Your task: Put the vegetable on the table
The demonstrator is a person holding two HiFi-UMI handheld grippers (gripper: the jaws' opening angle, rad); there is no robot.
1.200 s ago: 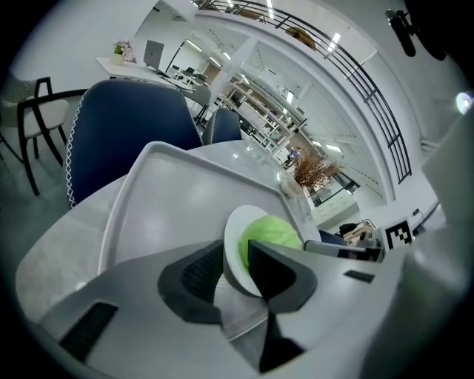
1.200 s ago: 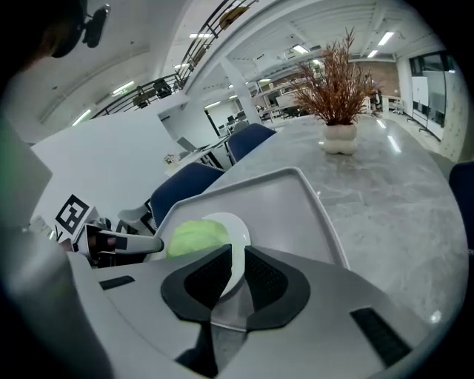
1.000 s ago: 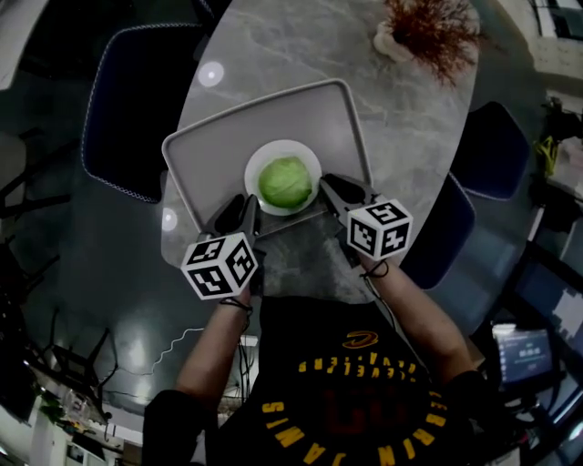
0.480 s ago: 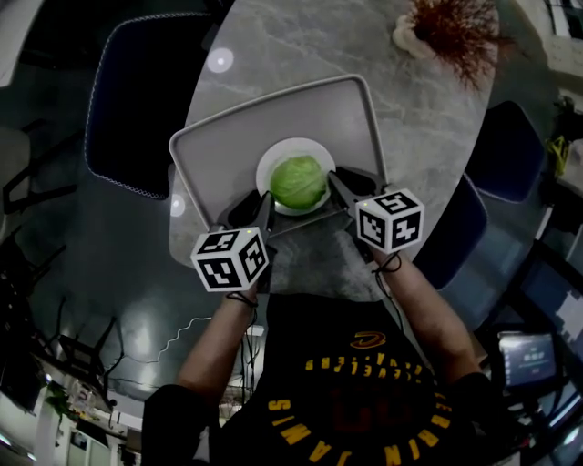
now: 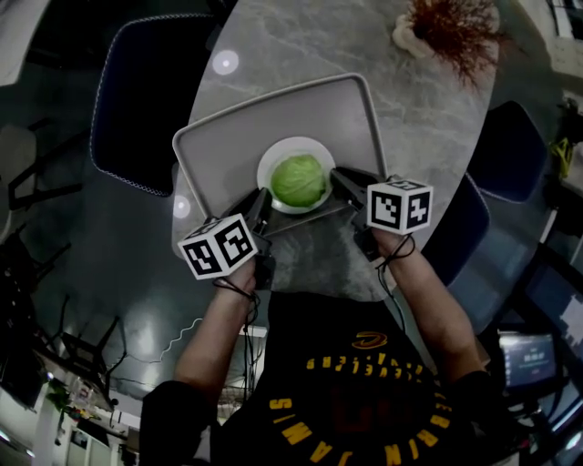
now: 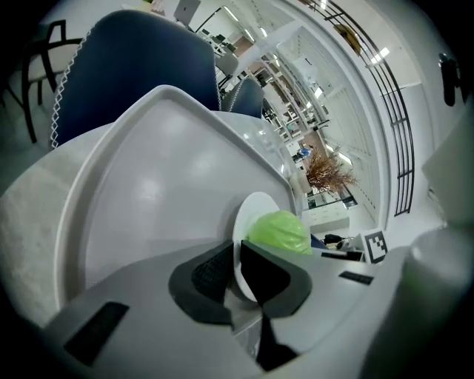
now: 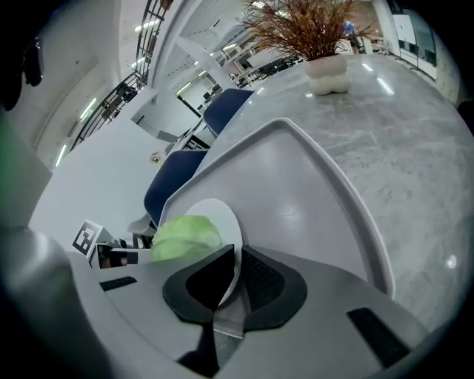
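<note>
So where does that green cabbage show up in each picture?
Head view: cabbage slightly above centre.
Left gripper view: cabbage right of centre, just above the jaws.
Right gripper view: cabbage left of centre, just above the jaws.
Shared landmark: the white plate under it, seen in all three.

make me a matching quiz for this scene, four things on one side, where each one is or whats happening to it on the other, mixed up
1 cabbage
2 plate
3 tray
4 potted plant

a far end of the table
b rim clamped by left gripper and right gripper
c grey, underneath the plate
d sitting on the plate

Pairs: 1-d, 2-b, 3-c, 4-a
</note>
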